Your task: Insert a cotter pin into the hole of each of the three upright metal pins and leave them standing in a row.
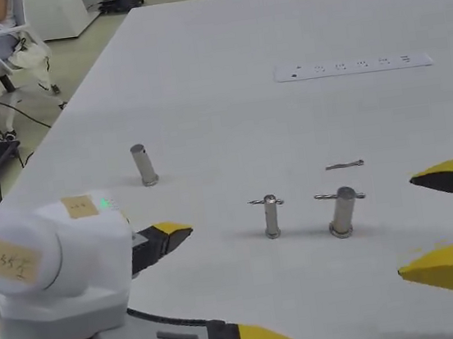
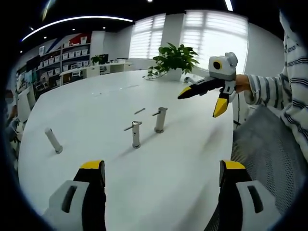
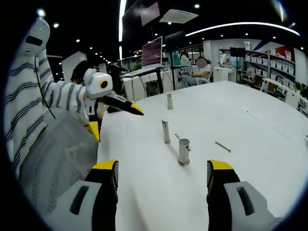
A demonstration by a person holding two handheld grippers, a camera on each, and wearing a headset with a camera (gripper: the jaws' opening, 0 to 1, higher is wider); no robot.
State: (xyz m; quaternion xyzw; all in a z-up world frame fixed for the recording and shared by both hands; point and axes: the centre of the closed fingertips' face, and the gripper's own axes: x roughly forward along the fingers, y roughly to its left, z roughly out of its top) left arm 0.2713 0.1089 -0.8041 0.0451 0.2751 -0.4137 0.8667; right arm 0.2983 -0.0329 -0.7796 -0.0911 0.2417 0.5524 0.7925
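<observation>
On the left of the white bench (image 1: 214, 72), the left hand-held gripper (image 1: 221, 290), grey-bodied with yellow-tipped black jaws, hovers with its jaws spread wide and nothing between them. Just beyond it a plain silver metal pin (image 1: 143, 164) stands alone. Toward the middle, a slim metal pin (image 1: 271, 216) and a thicker metal pin (image 1: 343, 211) stand side by side, each with a thin wire crossing its head. A loose cotter pin (image 1: 344, 165) lies flat behind the thicker one. Far back rests a white power strip (image 1: 353, 66). At the right, the right hand-held gripper (image 1: 435, 218) hangs open and empty.
</observation>
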